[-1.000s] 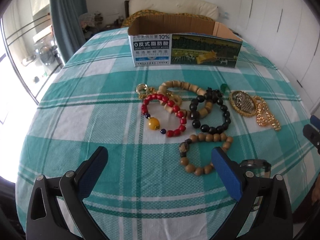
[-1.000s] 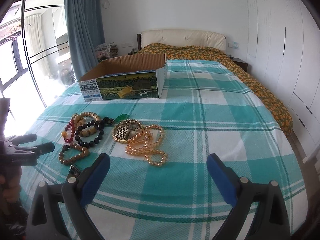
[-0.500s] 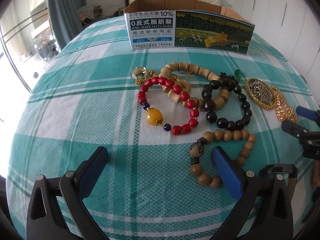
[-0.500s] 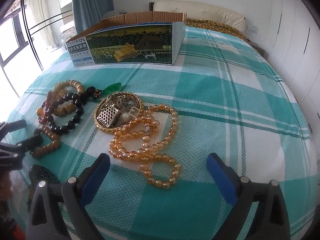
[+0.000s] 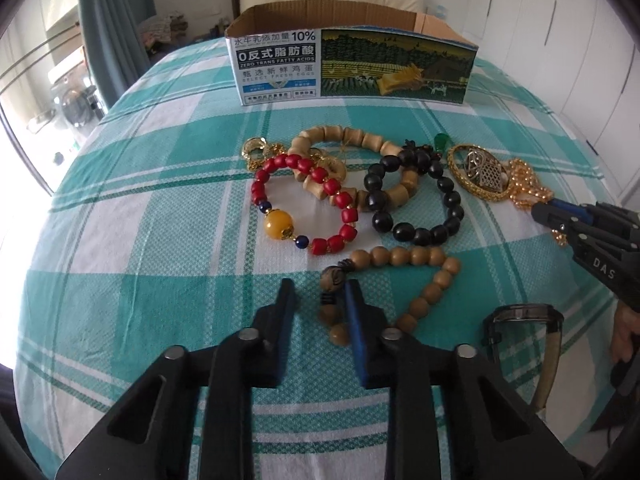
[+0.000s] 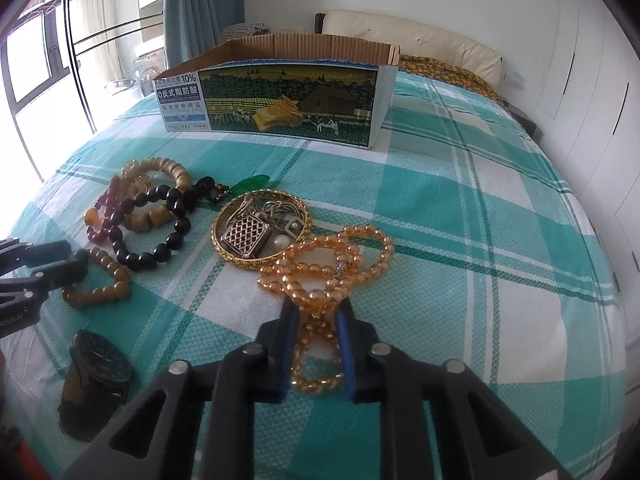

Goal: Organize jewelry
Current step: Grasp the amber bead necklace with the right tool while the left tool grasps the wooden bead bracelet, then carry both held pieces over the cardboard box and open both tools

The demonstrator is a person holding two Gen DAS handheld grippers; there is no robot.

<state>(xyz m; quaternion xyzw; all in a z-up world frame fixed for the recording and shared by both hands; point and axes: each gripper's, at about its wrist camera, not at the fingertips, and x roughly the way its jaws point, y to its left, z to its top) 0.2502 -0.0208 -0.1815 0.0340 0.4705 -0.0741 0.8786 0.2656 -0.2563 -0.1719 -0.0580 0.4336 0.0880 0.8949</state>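
Necklace: the amber bead necklace [image 6: 332, 264] lies in loose loops on the checked bedspread [image 5: 160, 240]. Its long axis runs from your right tongs away toward the headboard end. Its far loops touch the gold bangle [image 6: 224, 248].
Right tongs: your right gripper [image 6: 316, 306] is closing. The necklace's near strand lies between the jaws, and both blue pads are against the beads.
Bracelet: the wooden bead bracelet [image 5: 420, 256] is pulled into a rough triangle. Its carved-bead end points at your left tongs, and its long axis slants off toward the right edge of the bed.
Left tongs: your left gripper [image 5: 319, 286] has its jaws drawn in to a narrow gap. The carved-bead end sits inside against the right-hand pad, and cloth shows between the beads and the other pad. You cannot tell from either view whether the strand is pinched.
Other jewelry: the red bead bracelet [image 5: 340, 200] and black bead bracelet [image 5: 416, 236] lie just beyond, overlapping a chunky pale wooden one. The wristwatch [image 5: 524, 314] lies nearer the foot edge.
Box: the open cardboard box [image 5: 352, 64] stands well apart, toward the headboard.
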